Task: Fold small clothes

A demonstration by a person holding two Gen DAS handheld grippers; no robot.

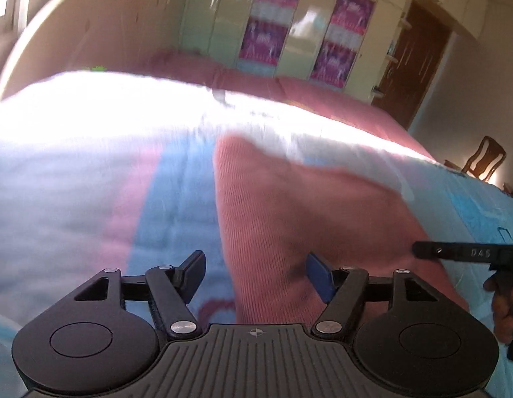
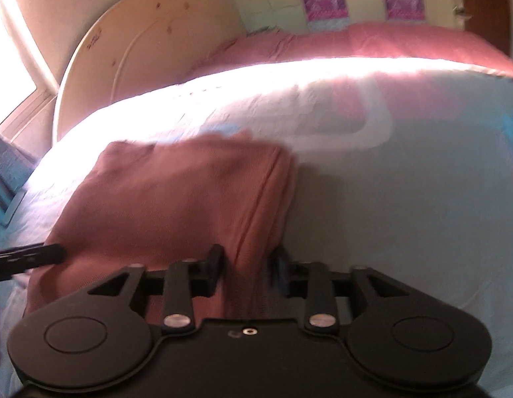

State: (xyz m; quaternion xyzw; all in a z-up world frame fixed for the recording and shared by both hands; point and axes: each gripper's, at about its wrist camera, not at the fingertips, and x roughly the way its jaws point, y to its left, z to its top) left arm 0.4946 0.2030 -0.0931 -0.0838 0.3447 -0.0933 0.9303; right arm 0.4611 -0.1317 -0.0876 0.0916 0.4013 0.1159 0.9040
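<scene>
A pink ribbed garment [image 1: 306, 219] lies folded on the bed cover [image 1: 74, 199]. My left gripper [image 1: 256, 273] hovers low over the garment's near left edge, open, with that edge between its blue pads [image 1: 319, 275] and neither pad pressing on it. In the right wrist view the same garment [image 2: 177, 192] has its right folded edge running between the fingers of my right gripper [image 2: 248, 265], which stand apart from the cloth, so it is open. The right gripper's finger [image 1: 455, 252] and the hand [image 1: 503, 305] holding it show at the right edge of the left wrist view.
The patterned cover [image 2: 405, 215] in pale blue, white and pink spreads across the bed, with a sunlit band across it. A pink blanket [image 1: 289, 86] lies at the far side. A cream headboard [image 2: 140, 53], a wardrobe [image 1: 322, 33], a brown door [image 1: 415, 63] and a wooden chair [image 1: 485, 159] stand around.
</scene>
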